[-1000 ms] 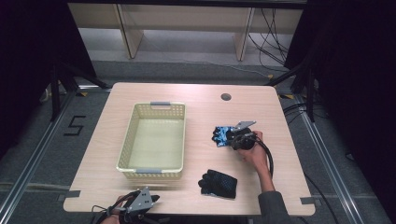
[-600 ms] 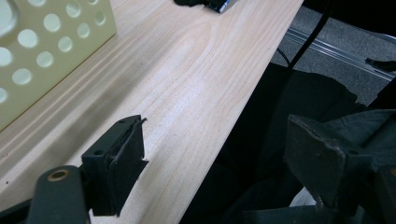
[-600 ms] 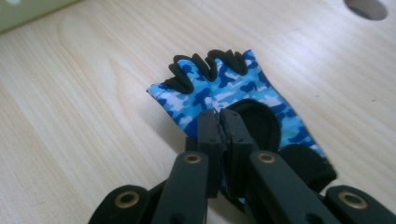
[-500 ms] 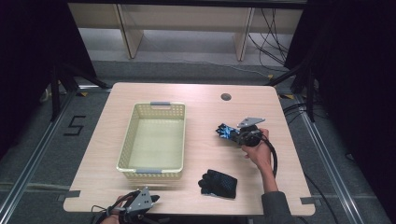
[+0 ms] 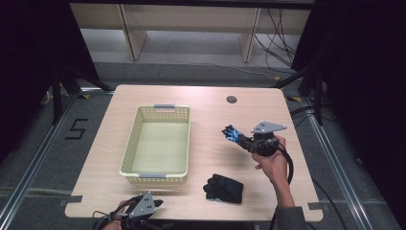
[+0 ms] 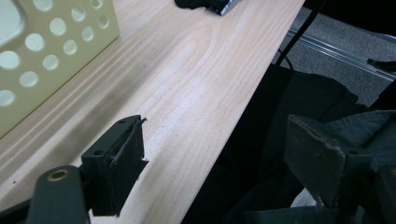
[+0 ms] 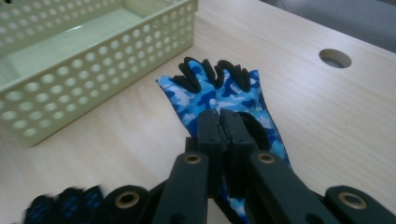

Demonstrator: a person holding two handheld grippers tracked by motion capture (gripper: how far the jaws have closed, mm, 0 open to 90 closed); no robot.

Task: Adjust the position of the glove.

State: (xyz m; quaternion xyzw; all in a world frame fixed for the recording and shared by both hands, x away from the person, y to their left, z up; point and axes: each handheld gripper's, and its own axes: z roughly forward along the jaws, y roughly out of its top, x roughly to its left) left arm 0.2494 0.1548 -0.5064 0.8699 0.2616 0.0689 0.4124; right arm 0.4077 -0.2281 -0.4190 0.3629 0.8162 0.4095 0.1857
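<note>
- High view: right gripper (image 5: 233,135) clamping blue camouflage glove (image 7: 219,95), lying at basket's (image 5: 158,177) 3 o'clock.
- Left gripper (image 6: 219,163) resting jaws apart, at table's (image 5: 206,103) 6 o'clock edge.

Blue camouflage glove (image 7: 219,100) pinched aloft; black glove (image 5: 223,188) on table.

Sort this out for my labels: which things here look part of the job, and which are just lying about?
Likely in the job:
- blue camouflage glove, clamped in the right tongs
- second glove, lying on the table
- empty yellow basket
- left tongs, open at the near edge

Just there:
- round hole in the tabletop
</note>
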